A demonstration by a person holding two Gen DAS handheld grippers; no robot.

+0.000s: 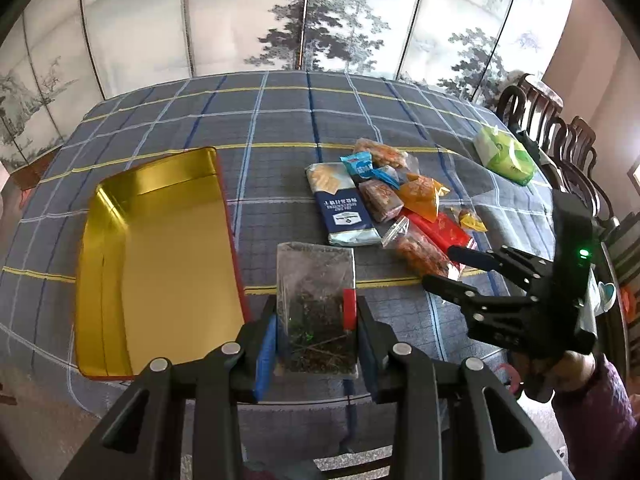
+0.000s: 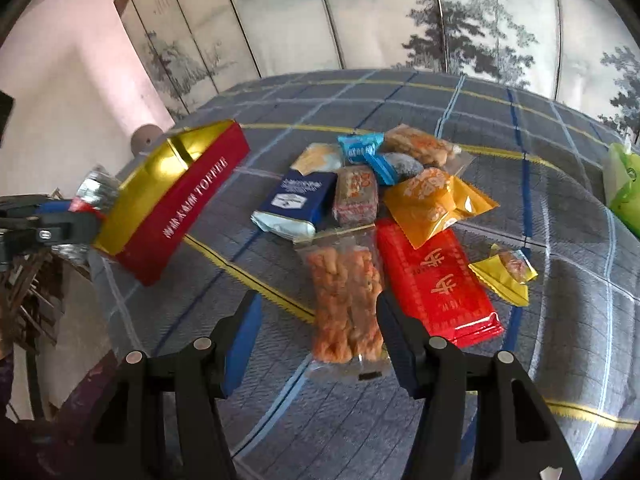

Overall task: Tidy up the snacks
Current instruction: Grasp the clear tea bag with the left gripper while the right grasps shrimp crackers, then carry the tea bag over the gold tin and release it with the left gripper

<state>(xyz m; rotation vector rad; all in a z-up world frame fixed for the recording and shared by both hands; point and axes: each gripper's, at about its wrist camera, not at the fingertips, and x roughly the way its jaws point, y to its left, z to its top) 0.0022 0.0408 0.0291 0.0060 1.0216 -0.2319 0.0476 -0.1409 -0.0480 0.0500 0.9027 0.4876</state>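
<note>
My left gripper (image 1: pixel 316 320) is shut on a clear bag of dark dried bits (image 1: pixel 316 280), held above the table's near edge, just right of the open gold tin (image 1: pixel 172 248). In the right wrist view the same gripper (image 2: pixel 86 208) shows at far left, beside the tin's red wall (image 2: pixel 172 208). My right gripper (image 2: pixel 318 300) hangs over the snack pile with its jaws apart. A clear bag of orange fried twists (image 2: pixel 344 296) lies between them, against the right finger and clear of the left one. From the left wrist view, the right gripper (image 1: pixel 440 266) is at the pile's near end.
The pile holds a blue cracker pack (image 2: pixel 296 200), a red pack (image 2: pixel 436 280), an orange pouch (image 2: pixel 432 200) and smaller wrapped sweets. A green tissue pack (image 1: pixel 506 156) lies at the far right. Dark wooden chairs (image 1: pixel 560 128) line the right edge. A painted folding screen stands behind.
</note>
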